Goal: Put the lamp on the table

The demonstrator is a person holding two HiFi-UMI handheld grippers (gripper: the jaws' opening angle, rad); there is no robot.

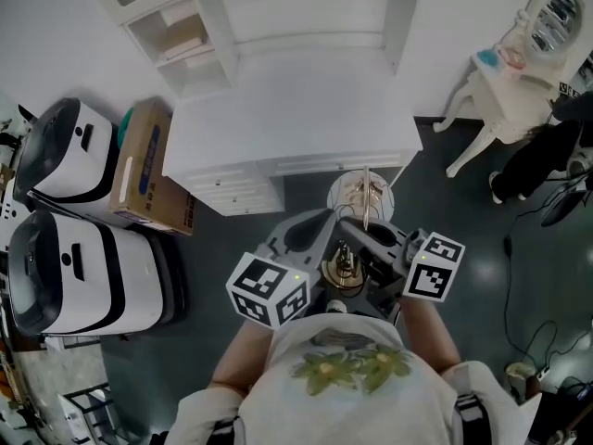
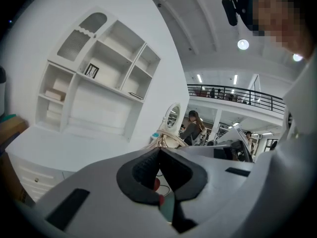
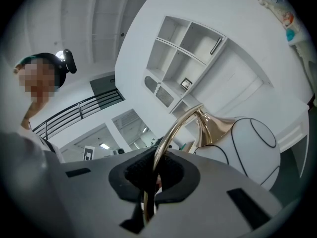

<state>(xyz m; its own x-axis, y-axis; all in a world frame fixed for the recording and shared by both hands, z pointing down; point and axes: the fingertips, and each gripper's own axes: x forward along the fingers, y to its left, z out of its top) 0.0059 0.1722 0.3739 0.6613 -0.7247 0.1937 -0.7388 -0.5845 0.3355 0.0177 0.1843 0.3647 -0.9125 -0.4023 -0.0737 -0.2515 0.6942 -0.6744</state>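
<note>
We're looking down past our own chest, and the lamp (image 1: 344, 265) hangs between the two tools, over the dark floor (image 1: 241, 239), not on the white surface (image 1: 287, 119) ahead. Its white globe shade (image 1: 359, 198) sits just short of that surface's front edge, with the brass body below it, closer to us. In the right gripper view, the right tongs (image 3: 154, 170) are clamped narrow on the lamp's curved brass arm, which runs up between the pads and bends over to the shade. In the left gripper view, the left tongs (image 2: 159, 155) are squeezed together at the tips, and the lamp's brass shows right at the point where they meet. The two marker cubes (image 1: 269, 290) ride low on either side of the lamp. Behind the surface stands a white shelf unit (image 1: 176, 40). Off to the left sit a cardboard box (image 1: 144, 165) and two white-and-black machines (image 1: 69, 272). Far right, well apart from all this, stands a small white dressing table with an oval mirror (image 1: 548, 17).
</note>
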